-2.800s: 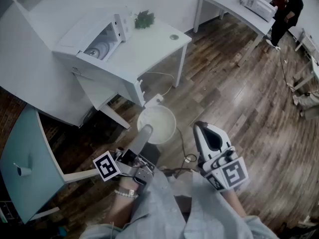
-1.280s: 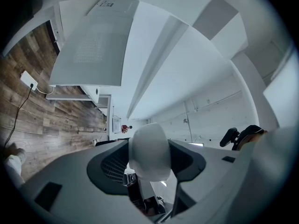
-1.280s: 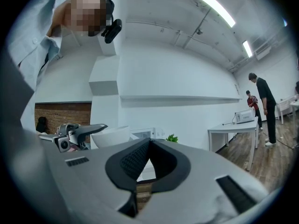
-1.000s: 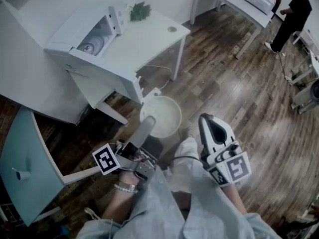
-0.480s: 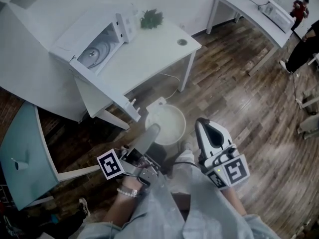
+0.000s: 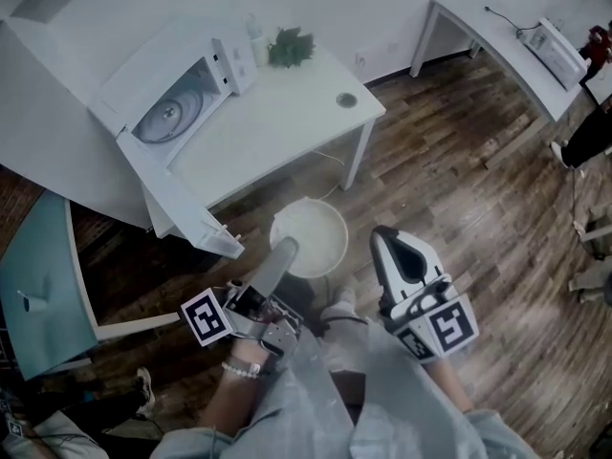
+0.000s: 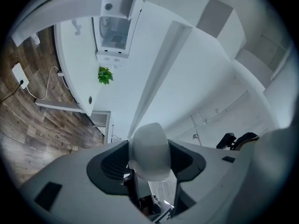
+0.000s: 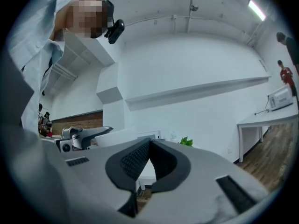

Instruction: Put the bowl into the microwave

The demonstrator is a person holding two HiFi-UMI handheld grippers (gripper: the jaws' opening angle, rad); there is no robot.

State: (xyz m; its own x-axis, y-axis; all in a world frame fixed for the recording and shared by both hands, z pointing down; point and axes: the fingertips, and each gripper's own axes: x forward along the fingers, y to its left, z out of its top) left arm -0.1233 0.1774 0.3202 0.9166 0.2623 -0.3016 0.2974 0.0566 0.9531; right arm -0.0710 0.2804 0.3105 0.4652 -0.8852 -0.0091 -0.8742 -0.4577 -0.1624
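Gripping white bowl (image 6: 317, 235) by its near rim w/ left gripper (image 6: 285, 251), jaws pinching the rim edge btwn the pads. Holding bowl out in front, over the wood floor (image 6: 459, 189), near the front edge of the white table (image 6: 277, 127). Carrying right gripper (image 6: 385, 239) just beside the bowl, on its right, jaws pressed together w/ nothing btwn them. Facing microwave (image 6: 206, 70) standing at the table's far-left end, door (image 6: 182, 204) hanging wide open twd the near side, round turntable (image 6: 164, 115) showing inside. Holding bowl well apart from the microwave, outside it. Noting small green plant (image 6: 290, 48) just beside the microwave, and a small round item (image 6: 346, 99) nr the table's right edge; too small to tell what.
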